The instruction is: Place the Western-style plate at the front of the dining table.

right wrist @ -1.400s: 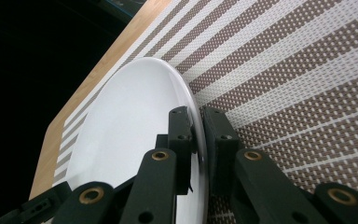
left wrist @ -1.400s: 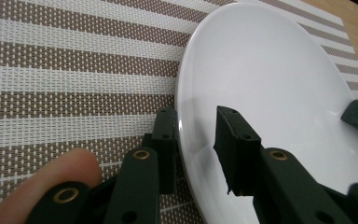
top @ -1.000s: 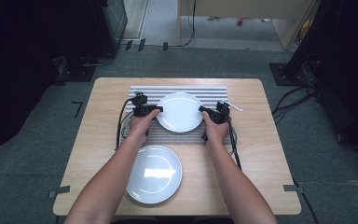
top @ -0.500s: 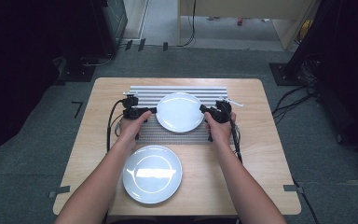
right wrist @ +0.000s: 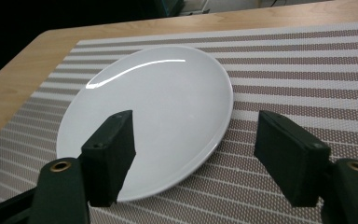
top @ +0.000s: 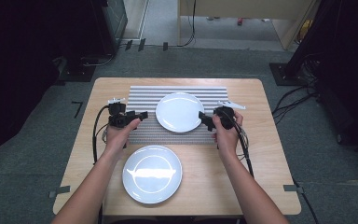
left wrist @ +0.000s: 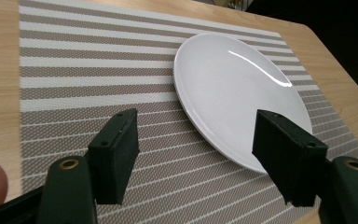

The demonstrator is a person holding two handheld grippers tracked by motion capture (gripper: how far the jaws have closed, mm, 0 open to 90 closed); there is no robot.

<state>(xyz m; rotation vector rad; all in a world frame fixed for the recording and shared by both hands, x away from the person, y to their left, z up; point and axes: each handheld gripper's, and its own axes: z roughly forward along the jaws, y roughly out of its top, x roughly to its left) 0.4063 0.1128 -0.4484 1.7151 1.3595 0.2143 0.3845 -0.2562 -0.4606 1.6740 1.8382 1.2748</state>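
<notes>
Both hands are releasing the white plate [top: 179, 112] onto the striped placemat [top: 142, 135], the left tongs [top: 141, 115] and right tongs [top: 204, 120] just opening, empty, either side of it; next likely reaching for the nearer plate [top: 152, 173].

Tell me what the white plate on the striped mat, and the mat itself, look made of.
Round white plate on the mat: probably glazed ceramic, possibly melamine; glossy, with sharp light streaks. Grey-and-white striped placemat: woven, matte, likely vinyl or fabric; a fine mesh texture shows.

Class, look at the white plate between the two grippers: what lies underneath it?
The far plate rests on a striped placemat, which lies on the wooden table. The mat's part beneath the plate is hidden.
</notes>
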